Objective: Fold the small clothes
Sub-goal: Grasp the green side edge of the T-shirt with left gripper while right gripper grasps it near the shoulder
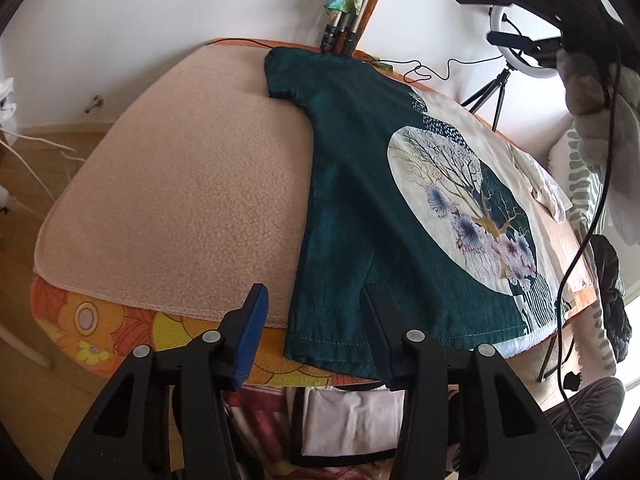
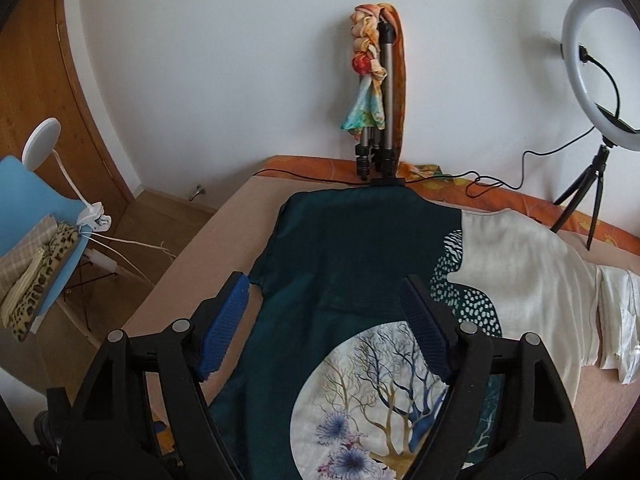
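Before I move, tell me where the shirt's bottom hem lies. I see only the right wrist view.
Observer: The teal shirt's hem hangs just past the near edge of the beige blanket, onto the floral cover.
Operator: Now report the left gripper.
Observer: The left gripper is open, its fingers on either side of the hem's left corner, gripping nothing.

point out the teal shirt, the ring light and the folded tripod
teal shirt (image 2: pixel 340 248), right wrist view, plain dark upper part
ring light (image 2: pixel 570 52), right wrist view, white ring's left side
folded tripod (image 2: pixel 387 92), right wrist view, silver leg
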